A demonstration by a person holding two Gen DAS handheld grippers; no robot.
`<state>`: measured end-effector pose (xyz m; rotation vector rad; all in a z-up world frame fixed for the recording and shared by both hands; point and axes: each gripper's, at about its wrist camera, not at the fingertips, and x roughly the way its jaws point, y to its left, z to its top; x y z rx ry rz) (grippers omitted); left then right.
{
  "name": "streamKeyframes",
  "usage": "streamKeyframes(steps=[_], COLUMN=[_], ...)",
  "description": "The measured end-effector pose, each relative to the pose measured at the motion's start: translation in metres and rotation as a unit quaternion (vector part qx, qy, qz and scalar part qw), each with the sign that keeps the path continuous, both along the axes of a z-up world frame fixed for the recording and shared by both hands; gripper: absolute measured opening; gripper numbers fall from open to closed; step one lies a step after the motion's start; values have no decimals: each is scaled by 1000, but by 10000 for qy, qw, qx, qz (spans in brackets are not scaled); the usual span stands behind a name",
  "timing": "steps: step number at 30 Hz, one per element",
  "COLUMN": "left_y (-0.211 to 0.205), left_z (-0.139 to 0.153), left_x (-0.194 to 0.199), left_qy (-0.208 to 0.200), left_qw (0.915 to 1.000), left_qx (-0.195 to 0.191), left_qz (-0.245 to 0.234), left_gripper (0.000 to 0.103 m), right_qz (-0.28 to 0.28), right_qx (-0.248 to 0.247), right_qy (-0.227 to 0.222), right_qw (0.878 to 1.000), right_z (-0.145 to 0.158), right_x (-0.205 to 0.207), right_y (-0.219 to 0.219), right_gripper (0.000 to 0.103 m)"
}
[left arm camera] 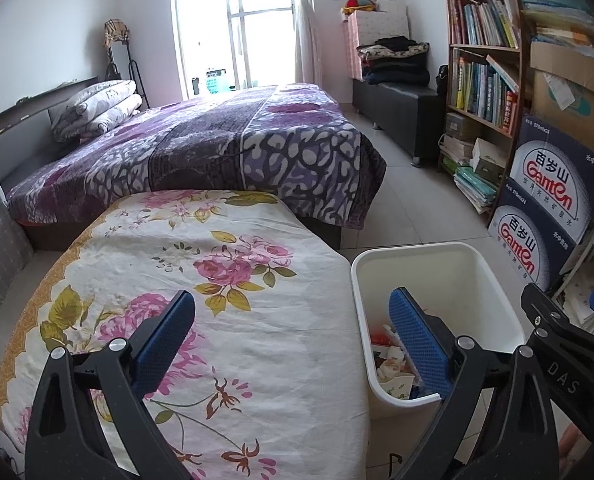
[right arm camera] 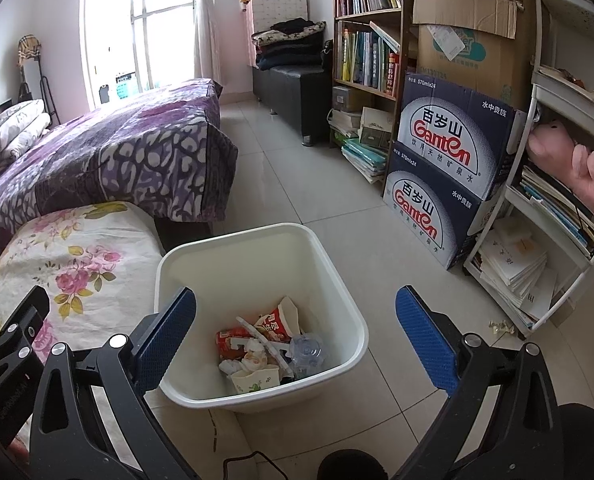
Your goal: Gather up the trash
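Both claws are spread wide with nothing between the pads. The left gripper (left arm camera: 293, 340) hangs over the edge of the flowered cloth (left arm camera: 201, 280), its left pad above the pink roses and its right pad over the near rim of the one white bin (left arm camera: 437, 276). The right gripper (right arm camera: 297, 340) sits straight above that same bin (right arm camera: 257, 240), which shows up dead centre between its two blue pads.

All the trash I can spot is already in the bin, piled at the bottom below the right claw: one red can (right arm camera: 229, 344), one red-and-white snack wrapper (right arm camera: 277, 322), one crushed clear bottle (right arm camera: 307, 354), one flower-print paper cup (right arm camera: 255, 380), plus some crumpled white tissue I can't count properly.

Ahead of the claws: one bed with a purple blanket (left arm camera: 217, 152), and off to the right two stacked Ganten water boxes (right arm camera: 445, 168), one on top of the other, beside a bookshelf (right arm camera: 369, 40).
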<state>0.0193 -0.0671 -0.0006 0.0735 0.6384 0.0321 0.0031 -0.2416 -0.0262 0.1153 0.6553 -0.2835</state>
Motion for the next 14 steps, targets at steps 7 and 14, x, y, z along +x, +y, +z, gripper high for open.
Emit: streamKeyframes(steps=[7, 14], left_y=[-1, 0], left_z=[0, -1], left_x=[1, 3], left_qy=[38, 111], left_qw=[10000, 9999], left_qx=[-39, -103], left_qz=[-16, 10], left_gripper=[94, 95], right_qz=[-4, 15], right_qx=[5, 23], right_qy=[-2, 13], right_qw=[10000, 10000], right_z=[0, 2], right_x=[-1, 3], right_y=[0, 0], right_gripper=[96, 96])
